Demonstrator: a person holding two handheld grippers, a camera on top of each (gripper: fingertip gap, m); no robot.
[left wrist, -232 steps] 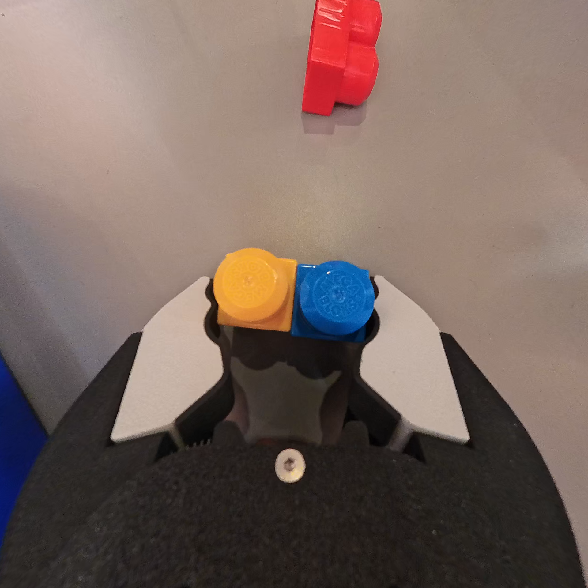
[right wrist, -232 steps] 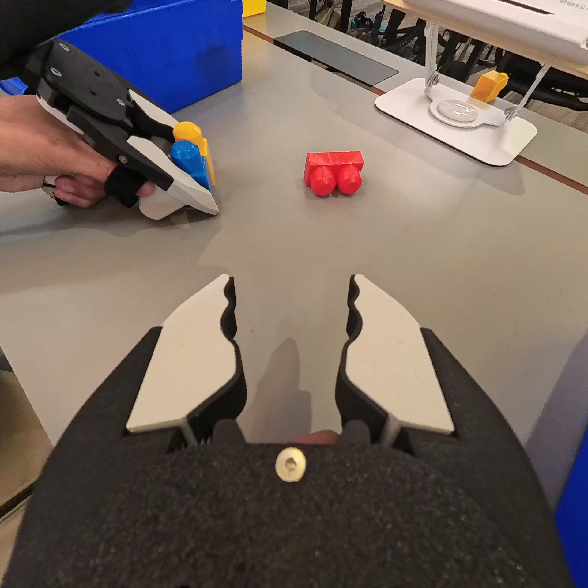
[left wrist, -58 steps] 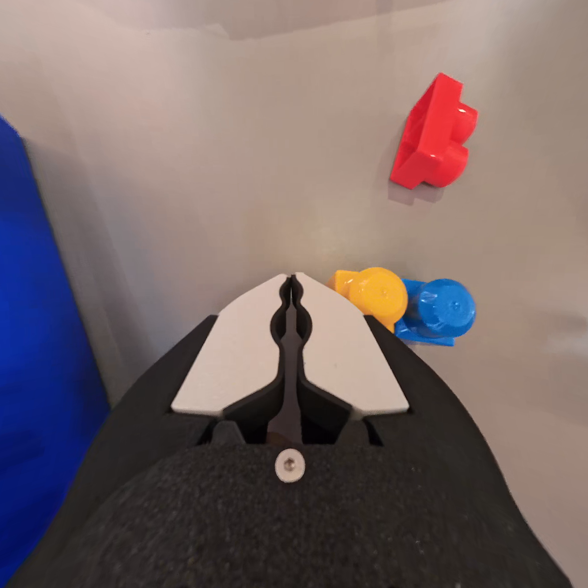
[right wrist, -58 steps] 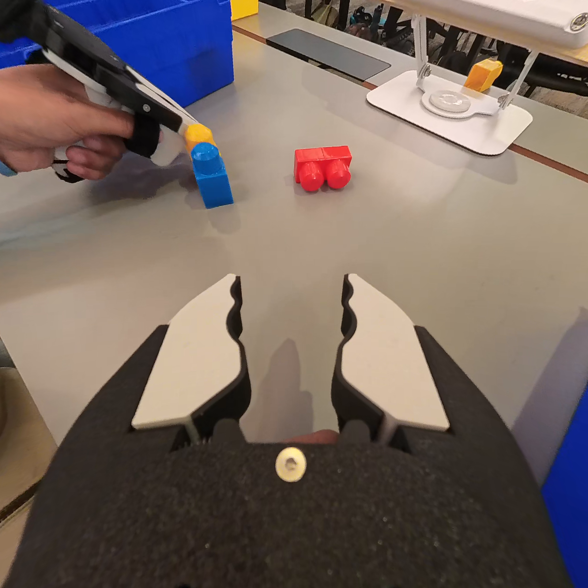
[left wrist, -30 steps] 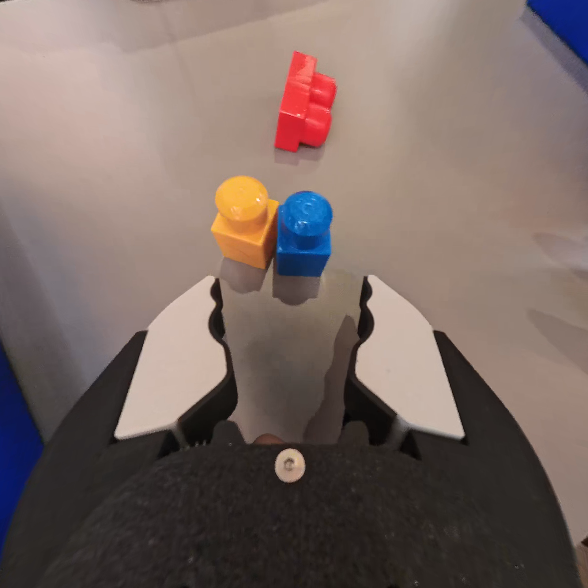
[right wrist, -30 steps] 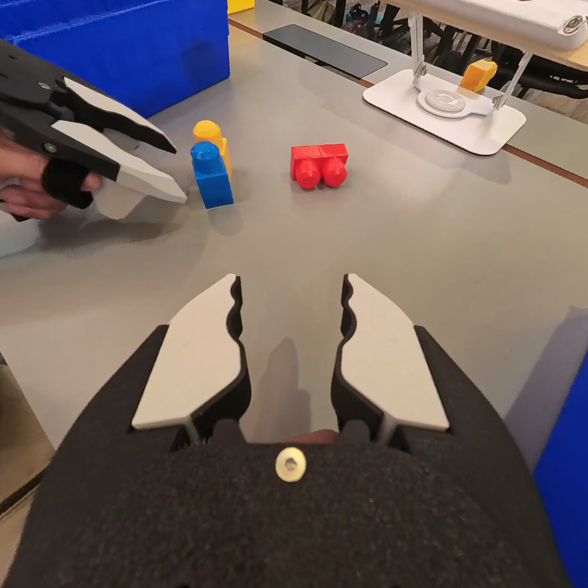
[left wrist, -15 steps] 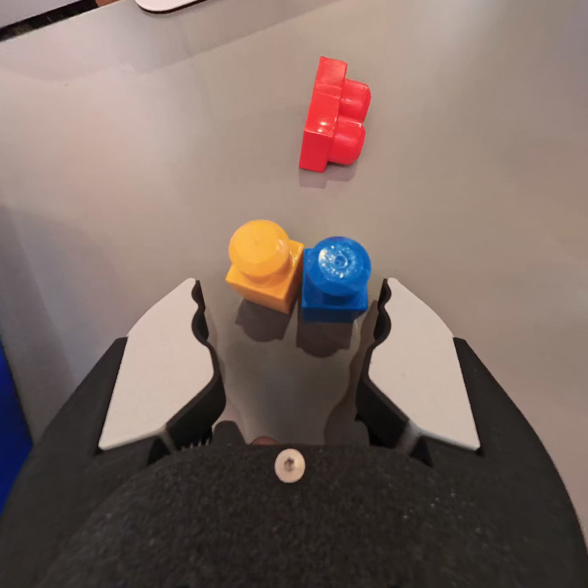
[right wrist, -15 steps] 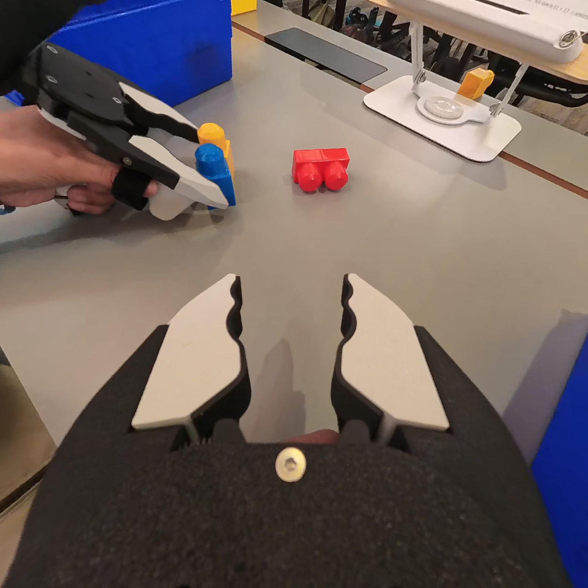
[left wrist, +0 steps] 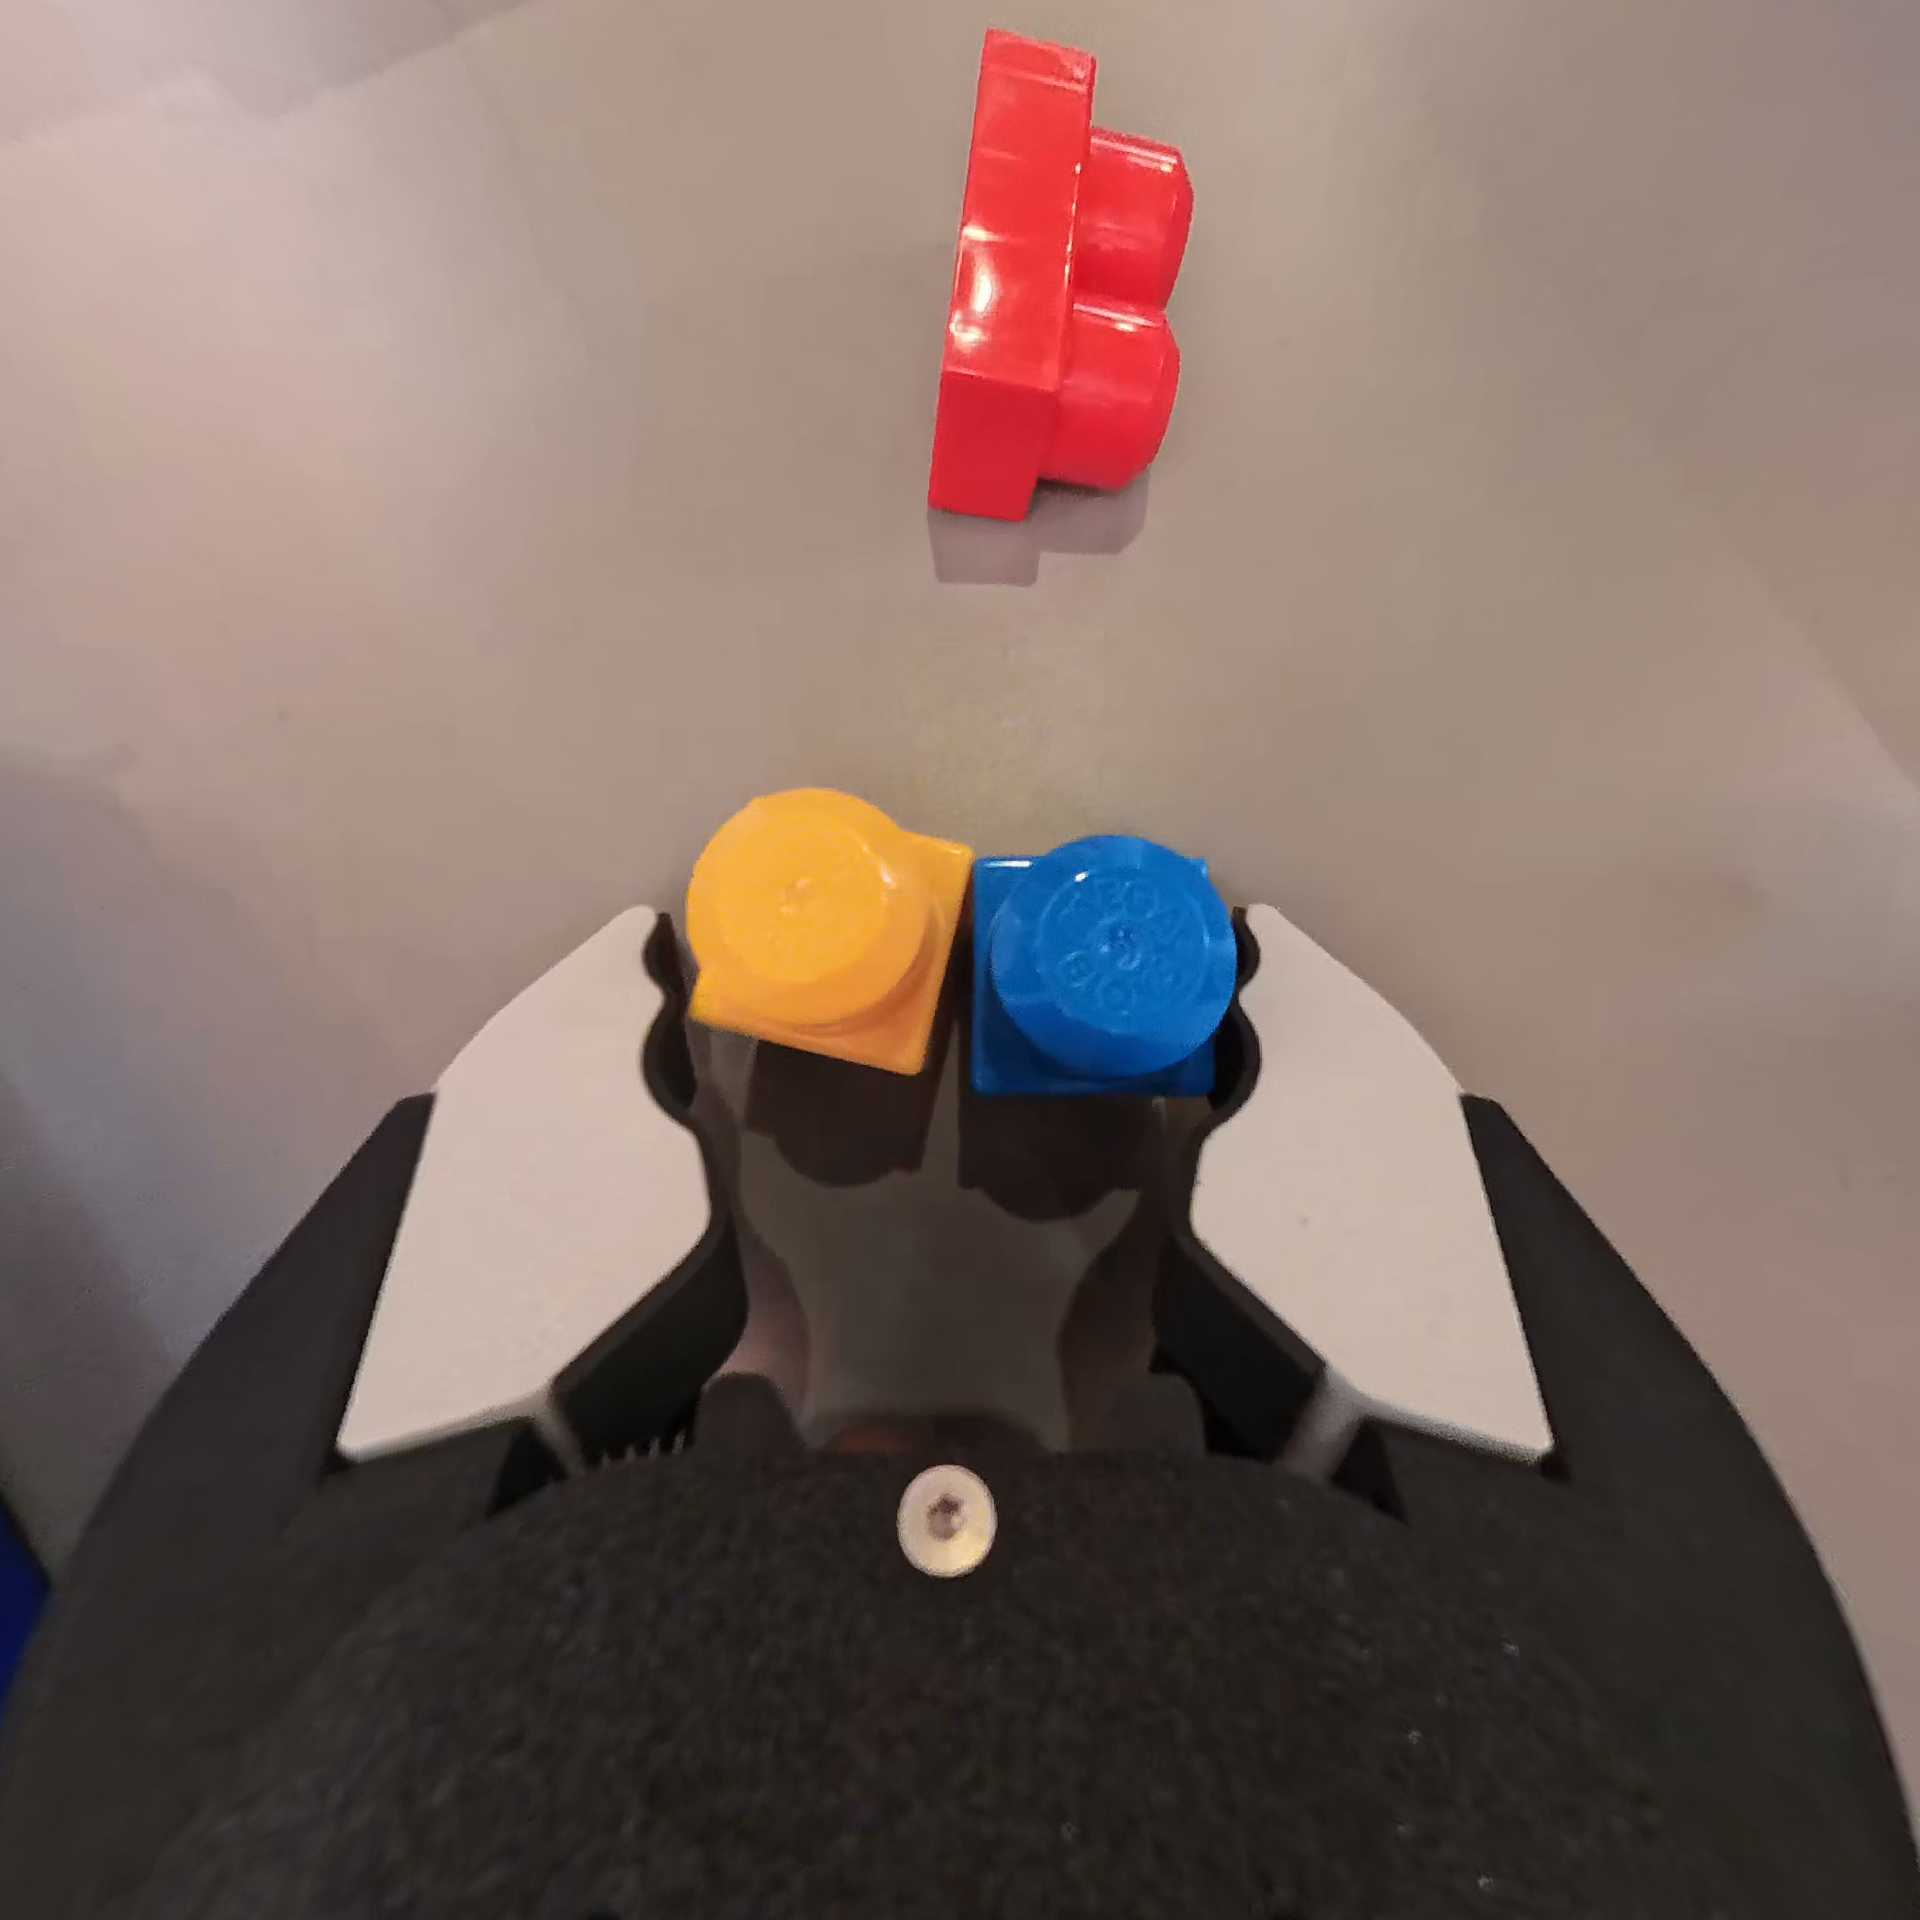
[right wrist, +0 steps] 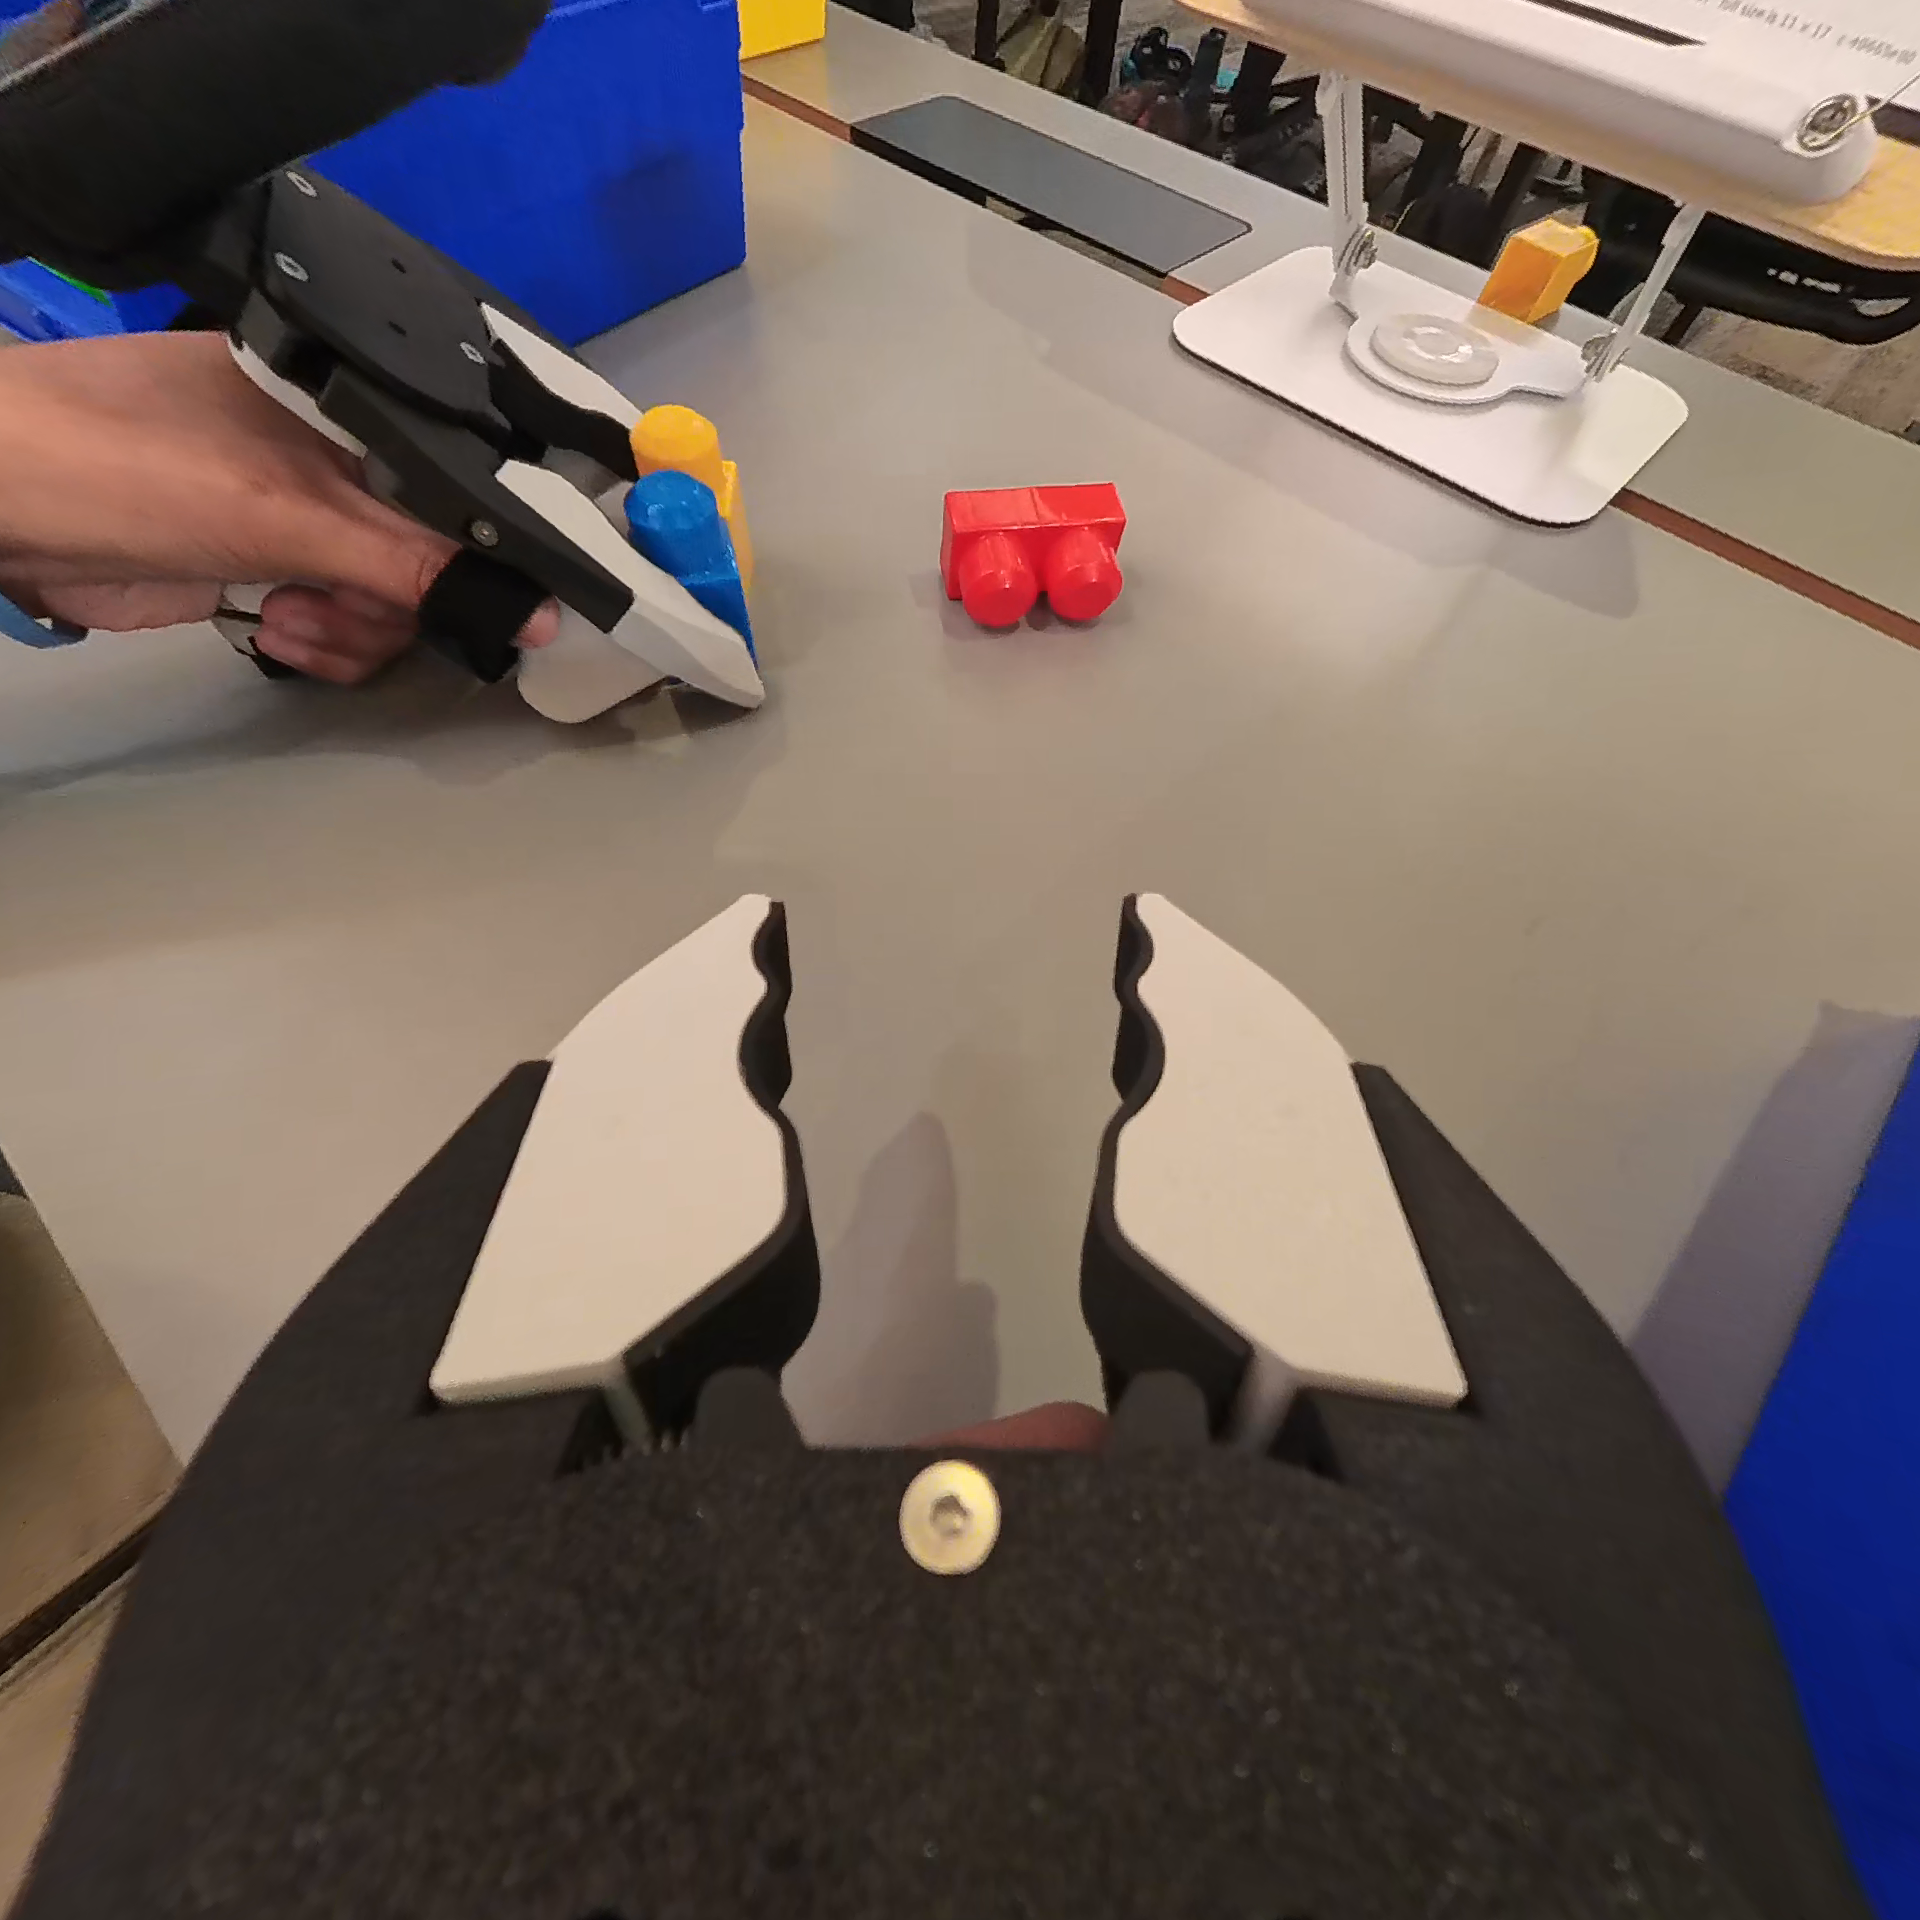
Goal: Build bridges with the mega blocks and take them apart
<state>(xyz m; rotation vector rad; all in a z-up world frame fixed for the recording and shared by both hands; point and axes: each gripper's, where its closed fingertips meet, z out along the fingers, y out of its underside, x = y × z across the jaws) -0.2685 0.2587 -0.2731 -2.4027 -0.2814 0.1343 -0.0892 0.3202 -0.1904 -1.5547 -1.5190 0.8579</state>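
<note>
Bystanders on the grey table

At ten o'clock in the right wrist view stands a blue bin, with a yellow box just behind it at twelve. A flat black pad lies at twelve o'clock; at one, a white stand base; beyond it, an orange block. Another blue bin's wall fills four o'clock.
</note>
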